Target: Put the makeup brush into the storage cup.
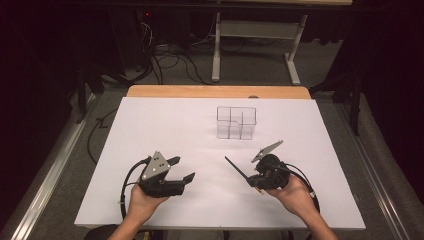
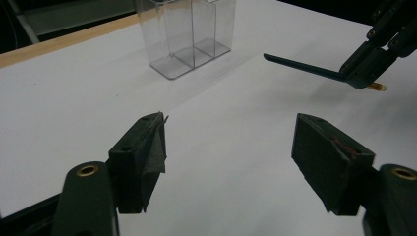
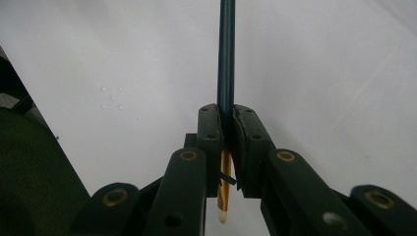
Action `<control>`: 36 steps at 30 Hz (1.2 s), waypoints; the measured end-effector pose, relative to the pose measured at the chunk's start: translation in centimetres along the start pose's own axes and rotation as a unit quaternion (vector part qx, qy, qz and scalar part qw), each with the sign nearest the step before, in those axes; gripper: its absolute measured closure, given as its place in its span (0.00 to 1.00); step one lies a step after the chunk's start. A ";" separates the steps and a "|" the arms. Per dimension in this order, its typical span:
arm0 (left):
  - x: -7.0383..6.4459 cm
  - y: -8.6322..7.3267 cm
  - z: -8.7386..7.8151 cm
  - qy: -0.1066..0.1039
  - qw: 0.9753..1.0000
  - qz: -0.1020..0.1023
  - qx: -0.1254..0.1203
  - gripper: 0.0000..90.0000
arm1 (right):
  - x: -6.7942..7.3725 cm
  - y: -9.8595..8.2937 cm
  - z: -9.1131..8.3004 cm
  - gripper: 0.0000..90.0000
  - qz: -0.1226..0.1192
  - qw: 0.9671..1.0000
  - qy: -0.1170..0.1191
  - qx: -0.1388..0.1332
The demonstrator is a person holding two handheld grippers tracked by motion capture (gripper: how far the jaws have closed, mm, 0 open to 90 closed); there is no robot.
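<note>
A dark blue pencil (image 1: pixel 236 167) with a gold end sticks out leftward from my right gripper (image 1: pixel 256 178), whose jaws are shut on it near that end. In the right gripper view the pencil (image 3: pixel 226 59) runs straight up from the closed pads (image 3: pixel 210 129). From the left gripper view, the pencil (image 2: pixel 305 67) hangs a little above the table at the upper right. My left gripper (image 1: pixel 181 169) is held at the table's front left, jaws wide open with nothing between them (image 2: pixel 228 152). A clear plastic divided organizer (image 1: pixel 236 122) stands upright near the middle back of the white table (image 1: pixel 150 125).
The white mat covers a wooden tabletop whose bare edge (image 1: pixel 215 91) shows at the back. Cables and a white desk frame (image 1: pixel 255 35) lie on the floor beyond. In the left gripper view the organizer (image 2: pixel 189 34) stands ahead.
</note>
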State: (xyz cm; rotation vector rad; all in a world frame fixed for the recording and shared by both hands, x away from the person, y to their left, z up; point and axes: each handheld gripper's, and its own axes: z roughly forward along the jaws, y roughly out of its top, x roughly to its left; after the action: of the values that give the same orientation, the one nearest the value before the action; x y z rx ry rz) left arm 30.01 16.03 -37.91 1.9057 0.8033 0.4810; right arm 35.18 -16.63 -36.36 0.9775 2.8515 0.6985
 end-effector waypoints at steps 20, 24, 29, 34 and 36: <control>-1.6 1.8 1.0 -0.006 0.998 0.055 0.028 0.31 | 0.7 0.0 -0.6 0.95 -0.005 1.000 0.017 -0.008; -1.8 2.0 1.4 -0.005 0.997 0.064 0.034 0.31 | 0.7 0.0 -0.6 0.95 -0.006 1.000 0.019 -0.008; -1.9 2.4 1.8 -0.002 0.997 0.072 0.037 0.30 | 0.6 0.0 -0.7 0.95 -0.006 1.000 0.020 -0.008; -1.9 2.8 2.5 -0.003 0.996 0.077 0.042 0.30 | 0.5 0.1 -0.7 0.95 -0.007 1.000 0.022 -0.008; -2.0 3.0 2.8 -0.005 0.996 0.079 0.045 0.30 | 0.5 0.1 -0.6 0.95 -0.007 1.000 0.022 -0.006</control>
State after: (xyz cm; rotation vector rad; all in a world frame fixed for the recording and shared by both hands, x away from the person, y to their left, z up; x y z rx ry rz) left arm 31.36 11.96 -36.49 2.0649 0.6805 0.5402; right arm 34.76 -16.53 -35.68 0.9511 2.8854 0.7459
